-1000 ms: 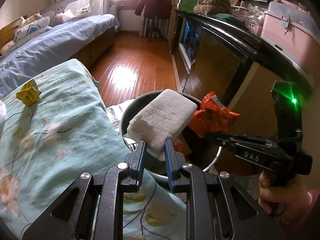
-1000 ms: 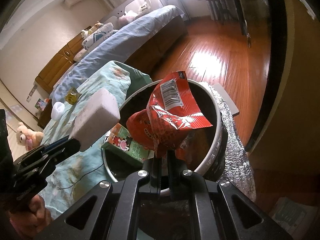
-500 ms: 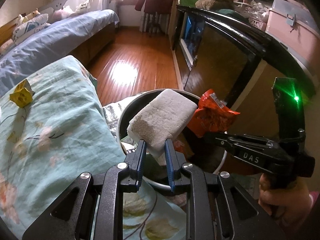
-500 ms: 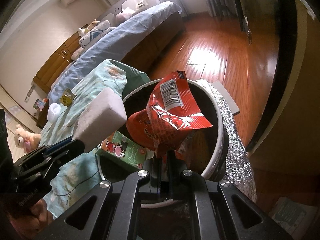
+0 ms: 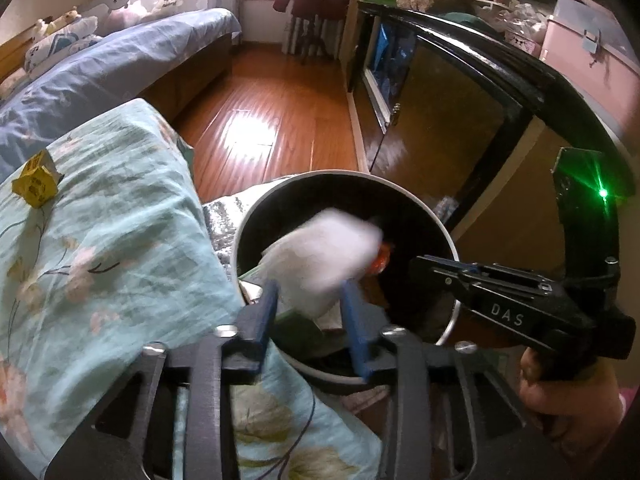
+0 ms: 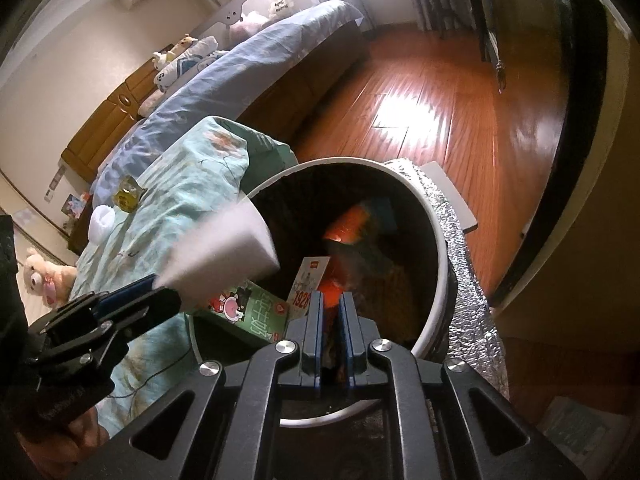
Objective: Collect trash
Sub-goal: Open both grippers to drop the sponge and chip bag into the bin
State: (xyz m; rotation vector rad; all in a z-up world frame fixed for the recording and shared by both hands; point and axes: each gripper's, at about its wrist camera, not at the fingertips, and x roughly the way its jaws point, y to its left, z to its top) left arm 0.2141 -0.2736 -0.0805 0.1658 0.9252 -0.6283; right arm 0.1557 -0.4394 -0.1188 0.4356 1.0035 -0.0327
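Left wrist view: the bin [image 5: 448, 240], round, white-rimmed and dark inside, stands on the floor between the floral quilt [image 5: 100, 240] and a dark cabinet [image 5: 460, 112].
Step in hand: dropping trash into the bin; I judge both pieces are being let go at once.
Left gripper [image 5: 310, 312]: jaws opening; the white sponge [image 5: 324, 252] is blurred between them above the bin's mouth, and the pads no longer seem to press it.
Right gripper [image 6: 330, 320]: jaws opening by a narrow gap, nothing clamped; the red snack wrapper [image 6: 348, 232] is blurred inside the bin, falling or just landed.
Already in the bin: a green carton [image 6: 248, 312] and a white card [image 6: 308, 280].
Next move: likely back to the quilt for what lies there, with both grippers opened wider first.
Left on the quilt: a crumpled yellow wrapper [image 5: 36, 184] and a small white cup [image 6: 102, 220].
Count: one bin, two grippers, one sponge, one red wrapper, one carton, one card, one yellow wrapper, one cup.
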